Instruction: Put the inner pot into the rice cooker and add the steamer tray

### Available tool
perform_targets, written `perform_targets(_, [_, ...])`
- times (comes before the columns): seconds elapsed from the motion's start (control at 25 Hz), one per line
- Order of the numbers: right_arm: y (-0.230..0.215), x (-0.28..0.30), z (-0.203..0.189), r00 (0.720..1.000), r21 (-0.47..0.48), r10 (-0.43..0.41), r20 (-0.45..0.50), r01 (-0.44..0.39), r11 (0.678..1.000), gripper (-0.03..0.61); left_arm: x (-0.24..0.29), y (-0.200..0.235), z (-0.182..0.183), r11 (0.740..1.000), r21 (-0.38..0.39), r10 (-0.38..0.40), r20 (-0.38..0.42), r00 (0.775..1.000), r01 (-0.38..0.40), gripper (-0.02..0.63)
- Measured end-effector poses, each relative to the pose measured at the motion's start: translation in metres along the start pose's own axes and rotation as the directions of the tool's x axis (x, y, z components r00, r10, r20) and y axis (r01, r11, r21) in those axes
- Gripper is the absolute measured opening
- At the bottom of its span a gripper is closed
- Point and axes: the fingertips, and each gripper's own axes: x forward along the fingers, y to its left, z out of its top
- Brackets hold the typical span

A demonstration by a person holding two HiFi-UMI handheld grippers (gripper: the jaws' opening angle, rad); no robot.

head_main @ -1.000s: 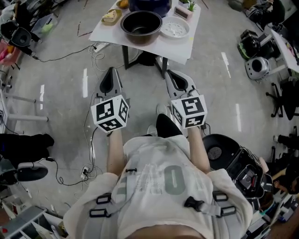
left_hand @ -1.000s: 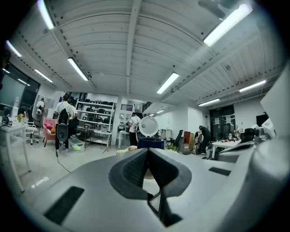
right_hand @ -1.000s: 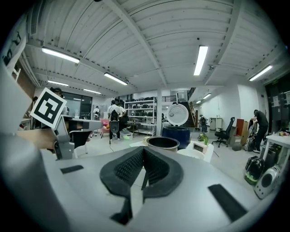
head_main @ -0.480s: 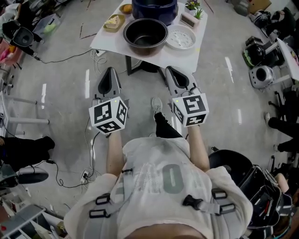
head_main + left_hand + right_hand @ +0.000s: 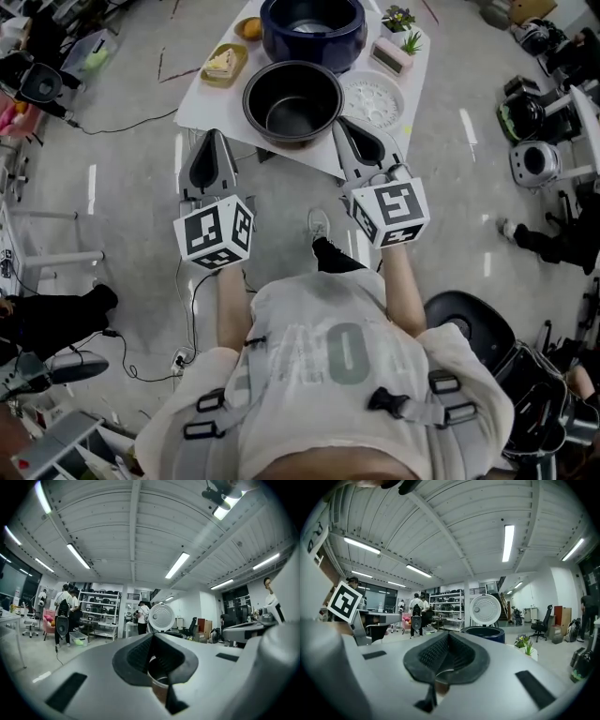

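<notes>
Here, your left gripper (image 5: 210, 137) and right gripper (image 5: 346, 127) flank the inner pot (image 5: 292, 101).
Both are clenched on nothing; the pot is empty, the rice cooker (image 5: 312, 28) open behind it.

Pot (image 5: 292, 101): dark metal, dull sheen inside. Cooker (image 5: 312, 28), 12 o'clock of pot: glossy navy shell. Tray (image 5: 373, 99), 3 o'clock: white matt plastic, perforated. Floor (image 5: 131, 187): polished, reflective. Left gripper (image 5: 212, 141), right gripper (image 5: 345, 129): matt grey plastic.

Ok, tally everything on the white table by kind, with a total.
Dark blue round rice cooker: 1
Black metal inner pot: 1
White perforated round steamer tray: 1
Small yellow dishes of food: 2
Small green potted plants: 2
Small pale rectangular box: 1
Total: 8
</notes>
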Motion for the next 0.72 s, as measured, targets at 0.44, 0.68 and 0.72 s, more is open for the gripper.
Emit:
perform_targets(0.44, [-0.076, 0.084, 0.015, 1.000, -0.027, -0.008, 0.019, 0.008, 1.000, 0.008, 0.109, 0.009, 0.008, 1.000, 0.002, 0.027, 0.050, 0.998, -0.027, 0.021])
perform_targets(0.68, [-0.090, 0.105, 0.014, 0.999, -0.011, -0.001, 0.044, 0.001, 1.000, 0.008, 0.124, 0.005, 0.012, 1.000, 0.007, 0.029, 0.069, 0.997, -0.029, 0.021])
perform_targets(0.72, [-0.091, 0.107, 0.012, 0.999, -0.006, 0.000, 0.044, 0.000, 1.000, 0.009, 0.125, 0.006, 0.011, 0.999, 0.010, 0.034, 0.067, 0.997, -0.035, 0.021])
